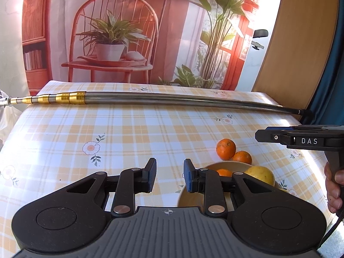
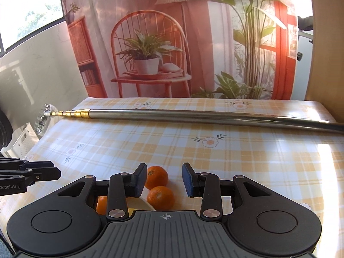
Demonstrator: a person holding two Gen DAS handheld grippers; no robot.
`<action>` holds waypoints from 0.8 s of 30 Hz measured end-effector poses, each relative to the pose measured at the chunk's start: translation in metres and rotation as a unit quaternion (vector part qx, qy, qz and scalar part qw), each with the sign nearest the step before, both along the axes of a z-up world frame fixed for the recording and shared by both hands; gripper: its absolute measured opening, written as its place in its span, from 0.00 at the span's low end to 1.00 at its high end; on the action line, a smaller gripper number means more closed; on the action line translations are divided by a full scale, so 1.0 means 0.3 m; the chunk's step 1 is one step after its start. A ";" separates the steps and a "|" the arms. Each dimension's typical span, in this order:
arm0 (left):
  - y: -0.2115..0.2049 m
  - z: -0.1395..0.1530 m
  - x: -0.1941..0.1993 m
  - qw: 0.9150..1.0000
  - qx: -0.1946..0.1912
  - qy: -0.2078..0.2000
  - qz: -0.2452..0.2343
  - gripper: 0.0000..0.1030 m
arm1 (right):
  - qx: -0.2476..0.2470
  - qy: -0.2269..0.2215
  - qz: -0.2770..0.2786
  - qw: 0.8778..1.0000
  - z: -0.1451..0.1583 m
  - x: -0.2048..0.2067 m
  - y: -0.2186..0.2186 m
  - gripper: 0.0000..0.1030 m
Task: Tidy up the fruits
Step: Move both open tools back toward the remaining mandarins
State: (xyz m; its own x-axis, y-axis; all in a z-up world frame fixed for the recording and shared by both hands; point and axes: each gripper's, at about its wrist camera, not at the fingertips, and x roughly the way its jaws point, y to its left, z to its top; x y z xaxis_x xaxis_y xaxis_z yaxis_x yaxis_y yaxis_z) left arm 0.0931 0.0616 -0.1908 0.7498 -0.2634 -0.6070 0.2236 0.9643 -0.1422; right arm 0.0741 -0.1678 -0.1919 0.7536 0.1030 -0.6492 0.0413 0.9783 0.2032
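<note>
The tabletop, under a yellow plaid cloth with flower prints, lies mostly bare: a wide stretch runs from the near edge to the far edge, where a long telescopic metal pole lies along that edge, its gold-ringed end overhanging the left edge. Behind the far edge hangs a printed backdrop of a chair and potted plants. All the fruit sits toward the near right part of the tabletop. Counted: four fruits in all, three oranges and one yellow fruit, and one bowl. Two oranges, the far orange and the near orange, rest on the cloth just beyond the bowl's far rim, touching each other. The bowl holds a third orange and the yellow fruit. The left gripper hovers over the bowl's left side with its jaws apart and nothing between them. The right gripper is also spread wide and empty, the two loose oranges showing between its fingers. The left wrist view alone shows the yellow fruit whole, the bowl's inside and the person's hand on the right gripper's handle; the right wrist view alone shows the pole's toothed head and a white crate past the left edge.
</note>
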 end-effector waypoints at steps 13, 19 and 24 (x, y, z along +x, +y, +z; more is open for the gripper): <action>0.011 0.128 0.065 1.000 -0.004 -0.027 0.001 0.28 | 0.017 -0.027 -0.047 0.998 0.036 -0.025 -0.135 0.32; 0.009 0.192 0.085 0.999 0.015 -0.051 0.003 0.28 | 0.022 -0.035 -0.055 0.998 0.050 -0.027 -0.154 0.32; 0.001 0.213 0.110 0.999 0.012 -0.052 -0.007 0.29 | 0.020 -0.033 -0.056 0.998 0.051 -0.019 -0.155 0.32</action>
